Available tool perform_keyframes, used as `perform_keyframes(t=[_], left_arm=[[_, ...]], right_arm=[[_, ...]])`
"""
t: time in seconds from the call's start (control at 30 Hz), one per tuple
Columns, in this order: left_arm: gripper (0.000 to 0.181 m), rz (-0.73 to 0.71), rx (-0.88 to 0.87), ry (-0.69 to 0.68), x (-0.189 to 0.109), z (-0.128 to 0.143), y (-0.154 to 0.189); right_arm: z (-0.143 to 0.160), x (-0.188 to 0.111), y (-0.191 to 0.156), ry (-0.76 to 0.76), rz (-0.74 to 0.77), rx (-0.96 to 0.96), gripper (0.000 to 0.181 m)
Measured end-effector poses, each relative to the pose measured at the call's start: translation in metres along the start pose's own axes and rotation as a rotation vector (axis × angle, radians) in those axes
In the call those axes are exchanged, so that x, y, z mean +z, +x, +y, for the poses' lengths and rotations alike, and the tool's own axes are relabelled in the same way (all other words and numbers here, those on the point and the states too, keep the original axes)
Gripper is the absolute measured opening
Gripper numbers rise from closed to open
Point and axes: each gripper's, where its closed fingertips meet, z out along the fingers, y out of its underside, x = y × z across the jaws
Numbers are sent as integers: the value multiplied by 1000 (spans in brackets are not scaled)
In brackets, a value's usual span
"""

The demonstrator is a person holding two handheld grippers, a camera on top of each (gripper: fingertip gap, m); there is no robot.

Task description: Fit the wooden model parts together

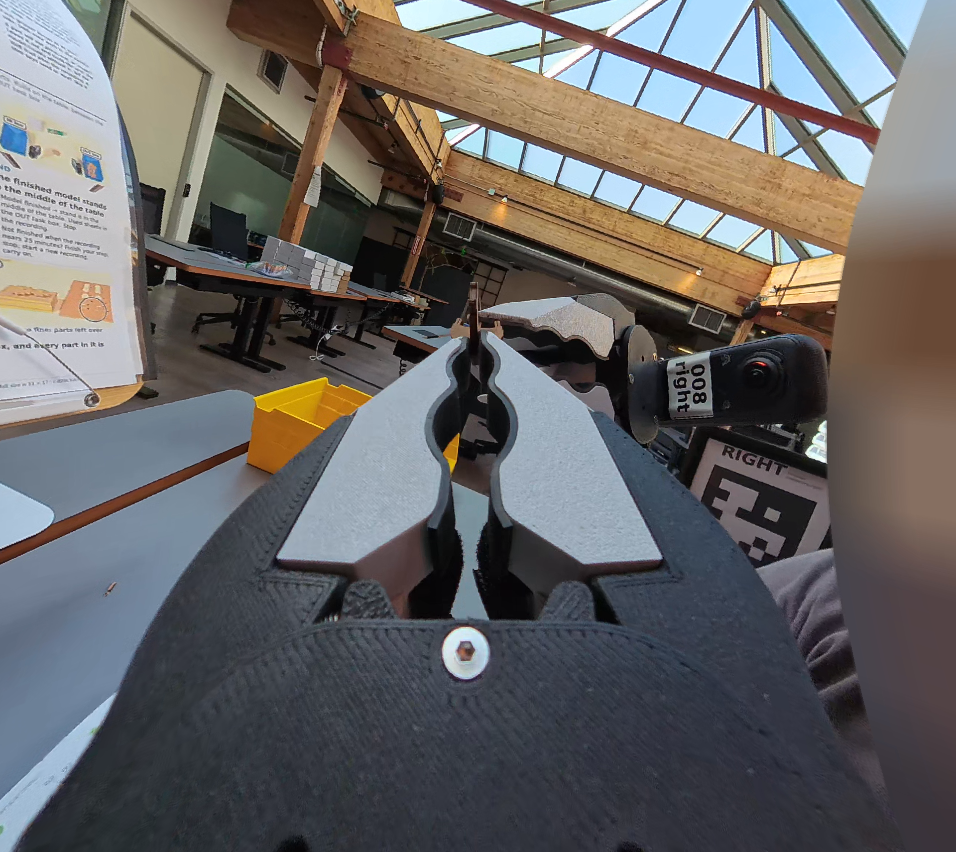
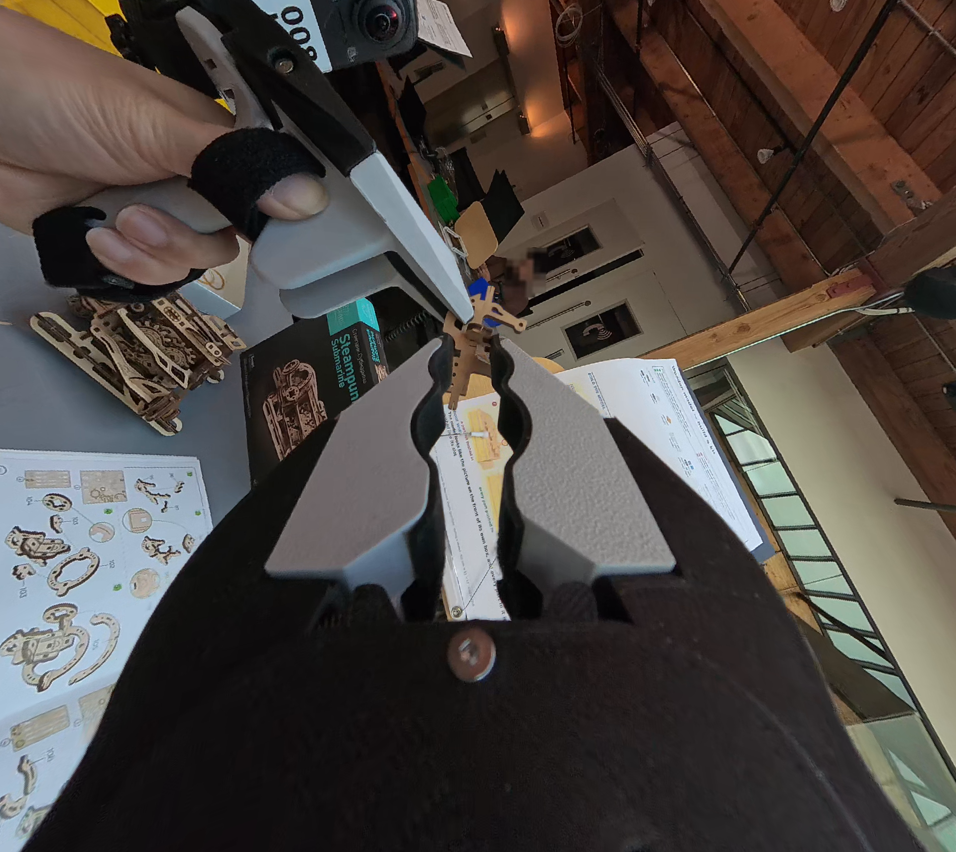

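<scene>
Here, both grippers meet in mid-air above the table [image 2: 46, 387], each pinching a small wooden part at its tips. In the right wrist view, the right gripper [image 2: 468, 346] is clenched on a thin, notched wooden strip [image 2: 460, 369] that hangs down between its 2 fingers, and only the upper half of the strip is clear against the papers behind. From 10 o'clock the left gripper [image 2: 465, 315] comes in, held by a hand [image 2: 103, 144] with black straps over 2 fingertips. Its grey fingers taper to a closed point on a branched wooden piece [image 2: 499, 312], which touches the top of the strip. Where exactly the 2 parts join is hard to make out.

In the left wrist view, the left gripper [image 1: 473, 341] shows its fingers pressed nearly together on a dark sliver of wood [image 1: 473, 310], seen edge-on, so its shape is lost. The right gripper [image 1: 564, 320] lies at 2 o'clock, its tip hidden behind the left fingers.

On the table at 9 o'clock in the right view stands a half-built wooden model [image 2: 139, 351], with a dark box [image 2: 305, 392] beside it and an instruction sheet [image 2: 88, 542] cut off by the frame. A yellow bin [image 1: 295, 418] sits at 10 o'clock of the left fingers.
</scene>
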Motion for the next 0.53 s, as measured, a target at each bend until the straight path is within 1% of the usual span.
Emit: perform_keyframes(t=[0.23,0.4,0.53], left_arm=[[0,12,123,33,-1,-9,20],[0,12,195,32,-2,-12,30],[0,32,220,25,-2,-12,37]], right_arm=[[-19,-9,7,100,70,-53,12],[-29,-14,9,129,107,-96,13],[-34,-18,10,157,132,-144,13]])
